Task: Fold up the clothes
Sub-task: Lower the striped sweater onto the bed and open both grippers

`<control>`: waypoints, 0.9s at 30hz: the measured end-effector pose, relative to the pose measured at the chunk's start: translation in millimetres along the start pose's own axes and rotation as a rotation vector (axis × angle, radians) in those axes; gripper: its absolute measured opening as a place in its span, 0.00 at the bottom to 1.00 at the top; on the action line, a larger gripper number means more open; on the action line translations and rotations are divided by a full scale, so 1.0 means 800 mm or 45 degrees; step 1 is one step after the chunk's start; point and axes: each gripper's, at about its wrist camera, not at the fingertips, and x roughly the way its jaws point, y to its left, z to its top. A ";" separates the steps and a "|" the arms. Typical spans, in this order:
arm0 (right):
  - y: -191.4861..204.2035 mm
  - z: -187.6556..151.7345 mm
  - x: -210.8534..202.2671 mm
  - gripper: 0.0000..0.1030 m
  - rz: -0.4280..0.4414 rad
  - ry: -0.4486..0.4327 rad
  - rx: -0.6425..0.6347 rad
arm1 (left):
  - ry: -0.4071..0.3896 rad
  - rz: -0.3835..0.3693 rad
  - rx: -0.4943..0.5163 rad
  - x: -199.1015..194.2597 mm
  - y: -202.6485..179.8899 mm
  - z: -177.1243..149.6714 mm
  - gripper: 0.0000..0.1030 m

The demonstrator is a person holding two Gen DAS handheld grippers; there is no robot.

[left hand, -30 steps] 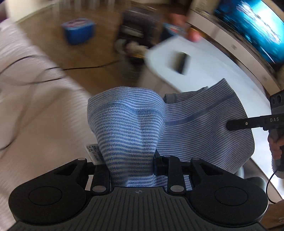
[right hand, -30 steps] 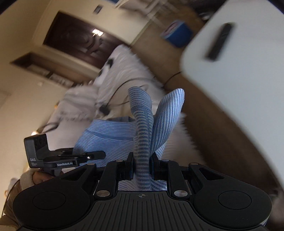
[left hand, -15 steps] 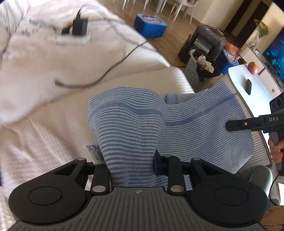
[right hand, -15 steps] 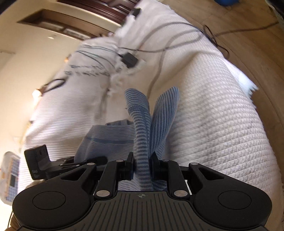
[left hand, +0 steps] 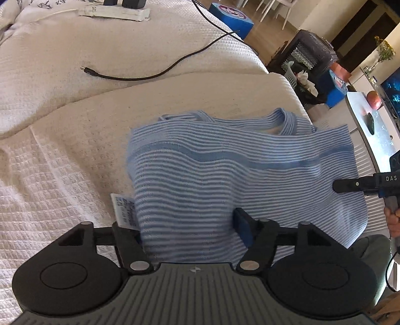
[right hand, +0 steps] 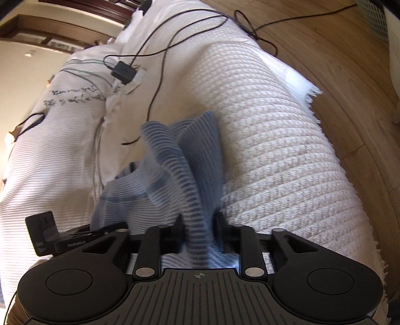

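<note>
We hold the blue-and-white striped knit garment (left hand: 225, 175) between both tools, stretched above the cream waffle-weave blanket (left hand: 62, 155) that covers the bed. The left gripper (left hand: 190, 225) pinches a thick bunch of the striped cloth between its fingers, with a white care label (left hand: 125, 210) sticking out just beside the left finger. The right gripper (right hand: 200, 225) is pressed together on a narrower fold of the same cloth, which rises in blurred ruffles in front of it.

As we judge it, the folding is barely begun: the garment looks to be carried or being laid out, its neckline (left hand: 287, 120) toward the far side and its far part drooping toward the blanket, and no tidy fold shows yet. Laying it flat, folding and smoothing all remain.

For room, the blanket offers a broad bare stretch ahead and to the left. A loose black cable (left hand: 155, 75) lies farther off near the blanket's far part, with a white power strip (left hand: 115, 11) beyond it, well apart from the garment. The blanket's right edge (right hand: 350, 190) drops to the wooden floor (right hand: 337, 50) just beside our right tool, so we judge that the garment should land inward from that edge.
</note>
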 end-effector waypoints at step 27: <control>0.119 -0.063 -0.034 0.39 -0.181 -0.161 -0.718 | -0.114 0.141 0.260 -0.048 -0.073 0.000 0.54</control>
